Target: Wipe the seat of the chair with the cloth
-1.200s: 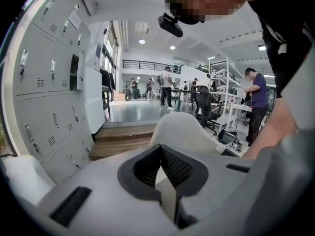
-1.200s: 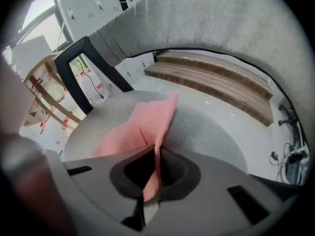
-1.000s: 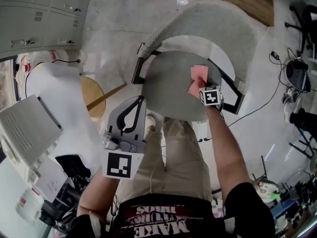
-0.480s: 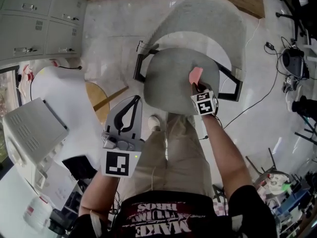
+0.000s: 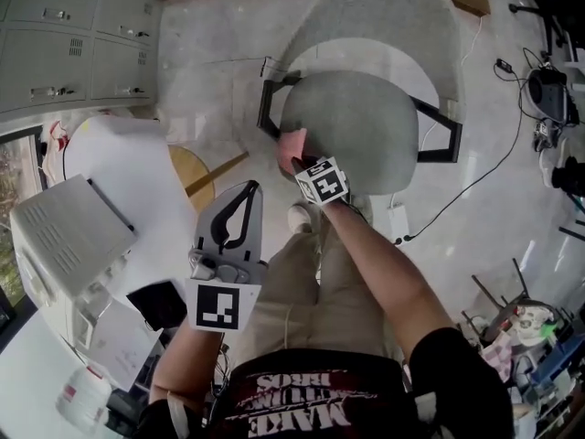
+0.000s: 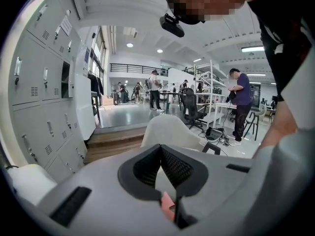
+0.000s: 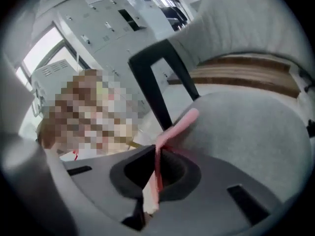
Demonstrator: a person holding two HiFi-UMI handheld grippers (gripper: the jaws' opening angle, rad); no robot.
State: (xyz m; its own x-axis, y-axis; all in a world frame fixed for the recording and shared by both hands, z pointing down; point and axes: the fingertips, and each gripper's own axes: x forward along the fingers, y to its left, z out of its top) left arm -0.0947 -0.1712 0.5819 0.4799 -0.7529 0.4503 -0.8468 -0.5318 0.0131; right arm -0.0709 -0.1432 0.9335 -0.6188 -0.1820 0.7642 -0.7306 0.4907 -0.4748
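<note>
The grey chair seat [image 5: 361, 131] lies below me, with its curved backrest [image 5: 388, 21] beyond it. My right gripper [image 5: 300, 163] is at the seat's near-left edge, shut on a pink cloth [image 5: 289, 143] that rests against the seat there. In the right gripper view the cloth [image 7: 179, 124] sticks out from between the jaws [image 7: 157, 156] over the seat [image 7: 246, 132], beside a black armrest [image 7: 157, 90]. My left gripper [image 5: 249, 190] hangs back over my thigh, its jaws shut and empty. In the left gripper view it [image 6: 160, 150] points toward the chair's backrest [image 6: 167, 132].
Black armrests [image 5: 437, 131] flank the seat. Grey lockers [image 5: 73, 35] stand at the upper left, and a white box-like machine [image 5: 64, 231] sits left beside a round wooden top [image 5: 194, 176]. A cable [image 5: 475, 186] crosses the floor at right. People stand far off [image 6: 243, 102].
My right gripper has swept the pink cloth from the seat's right side across to its near-left edge. The left gripper has stayed roughly where it was.
</note>
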